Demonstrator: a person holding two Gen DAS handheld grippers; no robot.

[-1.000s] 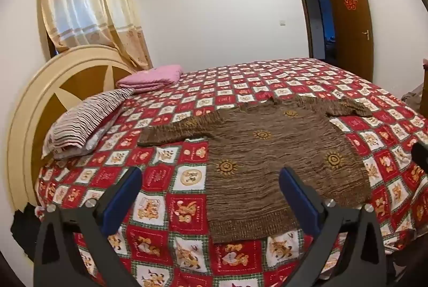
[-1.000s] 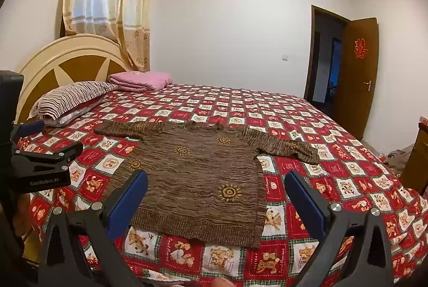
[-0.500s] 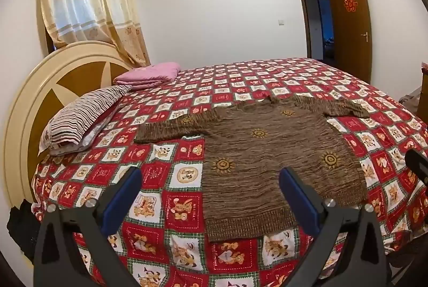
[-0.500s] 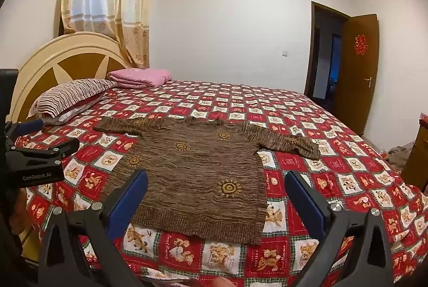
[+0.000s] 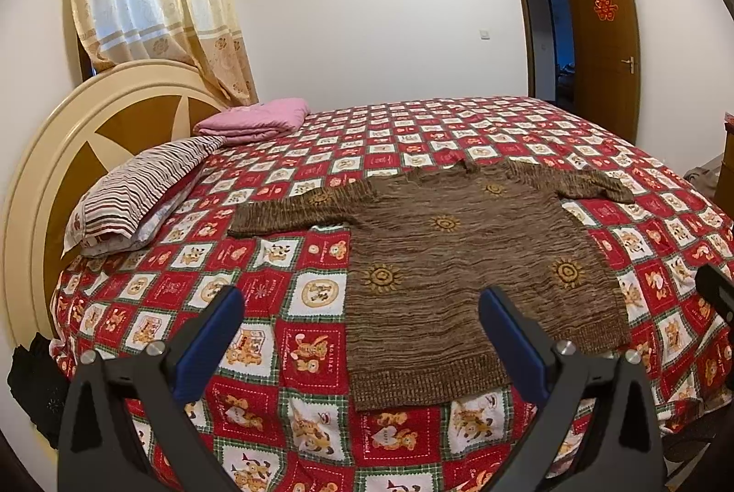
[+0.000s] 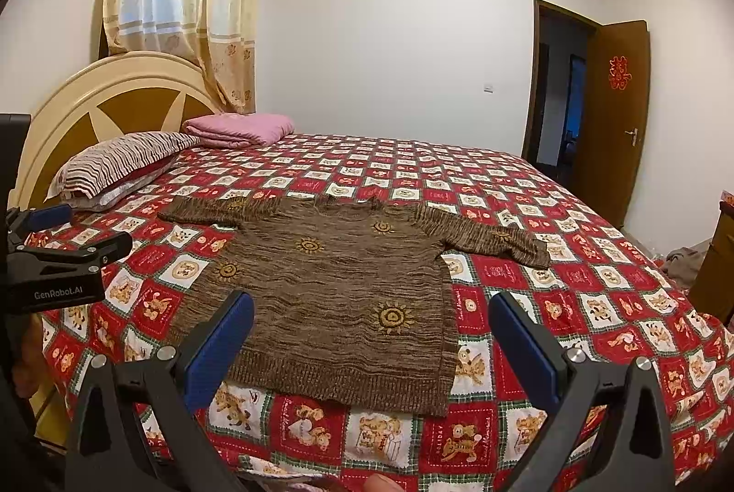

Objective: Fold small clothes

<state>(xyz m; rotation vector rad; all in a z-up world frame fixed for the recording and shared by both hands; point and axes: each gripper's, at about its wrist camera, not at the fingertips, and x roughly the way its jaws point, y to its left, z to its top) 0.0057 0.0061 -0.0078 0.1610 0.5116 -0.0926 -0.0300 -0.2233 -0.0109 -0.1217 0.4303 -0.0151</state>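
A small brown knitted sweater (image 5: 458, 262) with yellow sun motifs lies flat, sleeves spread, on the red-and-white patchwork bedspread (image 5: 321, 294). It also shows in the right wrist view (image 6: 339, 299). My left gripper (image 5: 362, 331) is open and empty, held above the near bed edge, left of the sweater's hem. My right gripper (image 6: 371, 336) is open and empty, held above the hem. The left gripper's body (image 6: 55, 267) shows at the left edge of the right wrist view.
A striped pillow (image 5: 142, 189) and a folded pink blanket (image 5: 257, 120) lie by the round headboard (image 5: 55, 152). A curtained window is behind. An open wooden door (image 5: 605, 47) stands at the far right. Clothes lie on the floor (image 6: 683, 262) to the right.
Both grippers have drawn back and up slightly, so the sweater sits a little farther away and lower in view. Both stay open and the sweater has not moved.
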